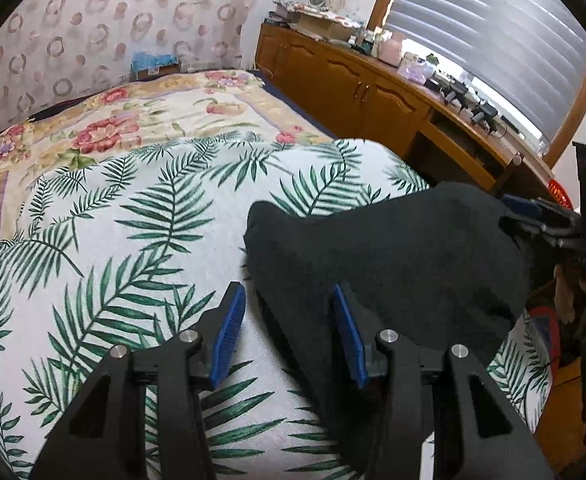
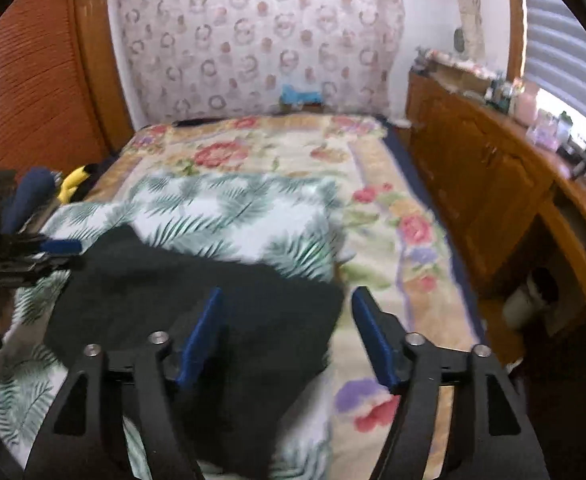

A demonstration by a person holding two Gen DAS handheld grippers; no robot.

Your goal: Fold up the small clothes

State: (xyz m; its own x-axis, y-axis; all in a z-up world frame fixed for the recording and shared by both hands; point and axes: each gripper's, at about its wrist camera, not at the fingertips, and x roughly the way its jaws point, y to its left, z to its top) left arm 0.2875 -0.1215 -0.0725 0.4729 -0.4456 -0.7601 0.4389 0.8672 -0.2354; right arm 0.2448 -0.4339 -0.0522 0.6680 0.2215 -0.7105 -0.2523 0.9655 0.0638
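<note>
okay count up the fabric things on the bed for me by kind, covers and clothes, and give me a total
Bed covers: 2, the palm-leaf cloth lying on the floral blanket.
Dark garments laid out for folding: 1, the black garment, on the palm-leaf cloth.
Bundled items at the bed's far left edge: 2, a navy piece and a yellow piece, too small to identify.
Total: 5

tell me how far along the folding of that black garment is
Done: the black garment lies on the palm-leaf cloth, seemingly already folded over into a compact shape. In hand: nothing gripped; the left hand-held gripper stands open with the garment's near edge between its pads, and the right hand-held gripper is open over the opposite edge. Left: probably another fold or smoothing; the layers are too dark to count.
</note>
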